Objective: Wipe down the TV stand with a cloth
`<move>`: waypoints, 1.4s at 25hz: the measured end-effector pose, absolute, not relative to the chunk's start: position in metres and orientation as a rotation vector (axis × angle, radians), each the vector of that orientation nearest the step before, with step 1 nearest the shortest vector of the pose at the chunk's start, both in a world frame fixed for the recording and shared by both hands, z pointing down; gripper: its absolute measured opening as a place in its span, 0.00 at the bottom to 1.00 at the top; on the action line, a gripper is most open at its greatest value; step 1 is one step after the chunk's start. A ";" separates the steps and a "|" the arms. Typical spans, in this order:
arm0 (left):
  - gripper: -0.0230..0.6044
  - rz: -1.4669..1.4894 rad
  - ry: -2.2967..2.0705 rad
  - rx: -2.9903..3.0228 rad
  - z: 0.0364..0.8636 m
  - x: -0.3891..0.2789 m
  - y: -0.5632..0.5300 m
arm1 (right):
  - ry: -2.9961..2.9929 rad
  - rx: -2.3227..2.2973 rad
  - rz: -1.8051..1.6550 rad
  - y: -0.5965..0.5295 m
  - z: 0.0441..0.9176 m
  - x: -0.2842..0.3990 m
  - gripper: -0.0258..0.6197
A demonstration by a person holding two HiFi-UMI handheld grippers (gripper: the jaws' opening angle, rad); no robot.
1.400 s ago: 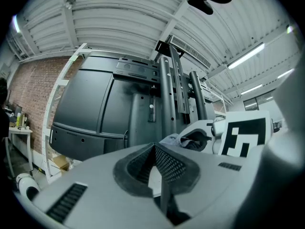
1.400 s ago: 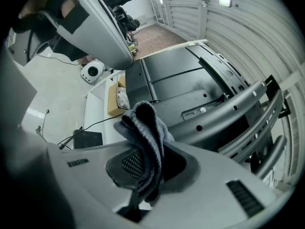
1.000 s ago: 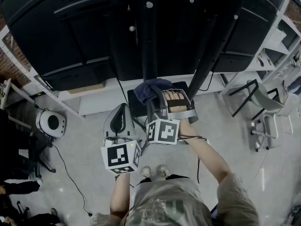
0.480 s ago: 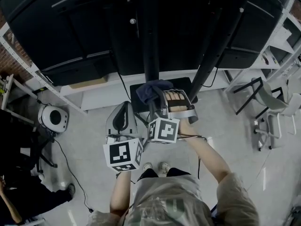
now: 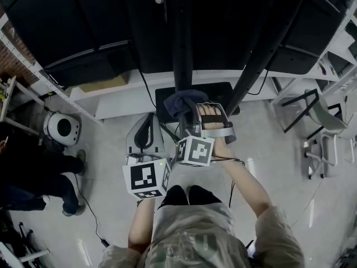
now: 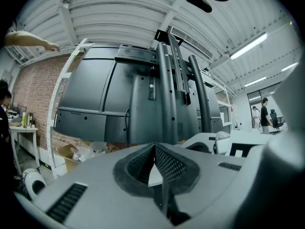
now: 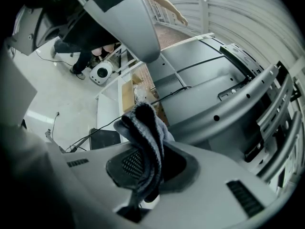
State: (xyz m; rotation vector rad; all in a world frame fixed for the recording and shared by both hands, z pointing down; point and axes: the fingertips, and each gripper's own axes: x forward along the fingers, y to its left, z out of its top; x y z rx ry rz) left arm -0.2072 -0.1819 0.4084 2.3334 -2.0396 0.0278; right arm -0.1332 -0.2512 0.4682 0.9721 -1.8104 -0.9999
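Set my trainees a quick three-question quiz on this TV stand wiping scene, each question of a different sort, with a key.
1. True or false: the left hand-held gripper grips the cloth.
2. In the head view, the cloth shows over which part of the TV stand? A) its dark base plate B) its top bracket C) a side shelf
3. Fill in: the left hand-held gripper's jaws are ____, with nothing between them.
Key: 1 false, the right hand-held gripper is clamped on it; 2 A; 3 shut.
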 end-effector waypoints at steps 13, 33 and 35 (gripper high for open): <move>0.06 0.035 -2.038 2.284 0.472 -0.222 -0.186 | -1.817 0.943 -0.951 -0.249 0.547 -0.137 0.13; 0.06 0.001 -2.013 2.300 0.523 -0.231 -0.204 | -1.830 0.779 -0.772 -0.244 0.696 -0.139 0.13; 0.06 -0.001 -2.011 2.296 0.527 -0.232 -0.206 | -1.832 0.760 -0.742 -0.244 0.714 -0.139 0.13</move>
